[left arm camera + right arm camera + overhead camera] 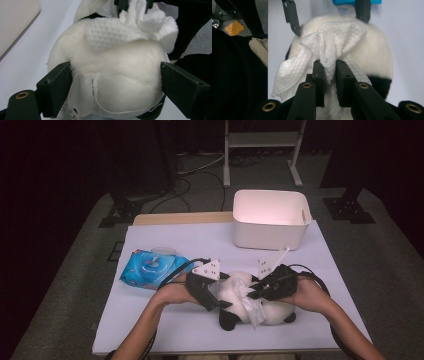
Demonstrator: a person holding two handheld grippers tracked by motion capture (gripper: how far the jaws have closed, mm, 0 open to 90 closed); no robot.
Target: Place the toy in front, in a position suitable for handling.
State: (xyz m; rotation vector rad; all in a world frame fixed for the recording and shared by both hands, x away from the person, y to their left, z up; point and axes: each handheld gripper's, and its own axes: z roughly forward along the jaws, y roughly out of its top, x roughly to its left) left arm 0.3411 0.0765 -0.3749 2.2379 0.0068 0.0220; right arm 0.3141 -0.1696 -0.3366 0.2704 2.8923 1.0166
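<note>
Plush panda (250,302): table (165,325) front, 6 o'clock from white bin (270,220). Left gripper (115,82) clamps its white body wide (left gripper view alone shows the sewn label (85,92)). Right gripper (329,68) pinches a white wipe (332,42) narrowly against it. Blue wipes pack (150,269) at panda's 10 o'clock.

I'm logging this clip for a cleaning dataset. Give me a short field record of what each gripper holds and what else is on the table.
left gripper: jaws wide, clamped on both sides of the plush panda
right gripper: shut on a white wipe, pressed on the panda
wipe pack: blue, left on the table
bin: white, at the far edge
</note>
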